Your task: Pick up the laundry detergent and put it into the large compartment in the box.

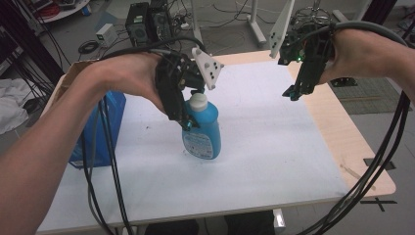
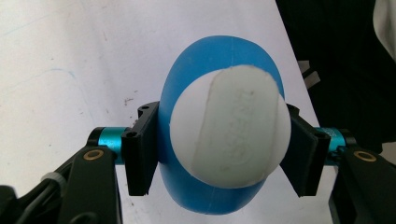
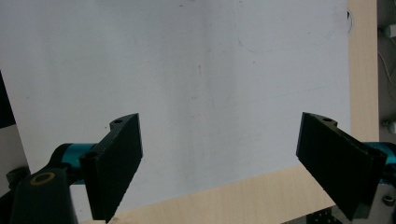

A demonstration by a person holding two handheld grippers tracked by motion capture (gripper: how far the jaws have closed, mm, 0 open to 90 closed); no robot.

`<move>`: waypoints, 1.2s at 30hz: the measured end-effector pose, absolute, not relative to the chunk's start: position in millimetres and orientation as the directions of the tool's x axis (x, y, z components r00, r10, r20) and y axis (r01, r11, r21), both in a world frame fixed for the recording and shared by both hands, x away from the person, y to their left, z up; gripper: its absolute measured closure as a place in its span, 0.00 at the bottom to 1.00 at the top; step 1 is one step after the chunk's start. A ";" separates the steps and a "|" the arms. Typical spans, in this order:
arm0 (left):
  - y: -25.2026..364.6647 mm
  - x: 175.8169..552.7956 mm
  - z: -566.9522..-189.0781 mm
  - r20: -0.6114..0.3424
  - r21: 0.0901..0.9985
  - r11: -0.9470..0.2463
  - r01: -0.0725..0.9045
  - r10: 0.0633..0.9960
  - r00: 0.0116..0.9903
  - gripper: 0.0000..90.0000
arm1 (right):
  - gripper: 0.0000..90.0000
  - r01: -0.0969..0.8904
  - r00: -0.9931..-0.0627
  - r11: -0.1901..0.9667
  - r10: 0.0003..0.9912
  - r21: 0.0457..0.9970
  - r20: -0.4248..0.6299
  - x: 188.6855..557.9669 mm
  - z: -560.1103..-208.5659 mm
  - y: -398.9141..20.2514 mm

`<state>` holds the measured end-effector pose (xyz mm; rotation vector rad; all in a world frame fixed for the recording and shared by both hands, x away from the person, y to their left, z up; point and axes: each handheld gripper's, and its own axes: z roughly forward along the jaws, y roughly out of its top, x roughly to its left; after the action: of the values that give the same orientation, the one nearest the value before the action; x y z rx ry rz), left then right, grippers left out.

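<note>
Left gripper (image 1: 188,125): points down from the left hand (image 1: 129,73), jaws clamped on the shoulders of a blue bottle (image 1: 203,129) just under its white cap (image 2: 229,130).
Bottle: tilted, near the middle of the tabletop (image 1: 274,147); its base looks barely off the surface.
Writing: embossed letters on the cap and a printed label (image 1: 198,144), both unreadable.
Right gripper (image 1: 292,93): held high near the far right edge, jaws wide apart, nothing between them.
Nearby: blue box (image 1: 105,129) at the left edge.
</note>
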<state>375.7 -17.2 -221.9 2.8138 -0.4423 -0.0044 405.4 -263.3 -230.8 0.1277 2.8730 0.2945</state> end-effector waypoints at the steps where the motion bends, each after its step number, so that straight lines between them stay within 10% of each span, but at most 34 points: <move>1: -17.2 375.8 -219.7 0.041 0.285 -0.911 -0.297 -0.298 0.954 0.42 | 0.15 0.061 -0.965 0.975 0.112 0.212 -0.239 405.7 -231.0 -263.2; 25: 12.2 393.5 -149.5 0.055 0.233 -0.968 -0.095 -0.085 0.995 0.42 | 0.15 0.050 -0.965 0.975 0.103 0.218 -0.242 405.9 -232.6 -262.2; 36: 56.5 412.0 -132.1 0.034 0.225 -0.963 0.151 0.162 0.986 0.42 | 0.15 0.037 -0.966 0.977 0.090 0.211 -0.244 404.6 -233.4 -257.9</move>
<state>412.0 56.5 -132.1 2.9074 0.2318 0.0766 404.6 -257.9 -233.4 0.0936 2.8695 0.2994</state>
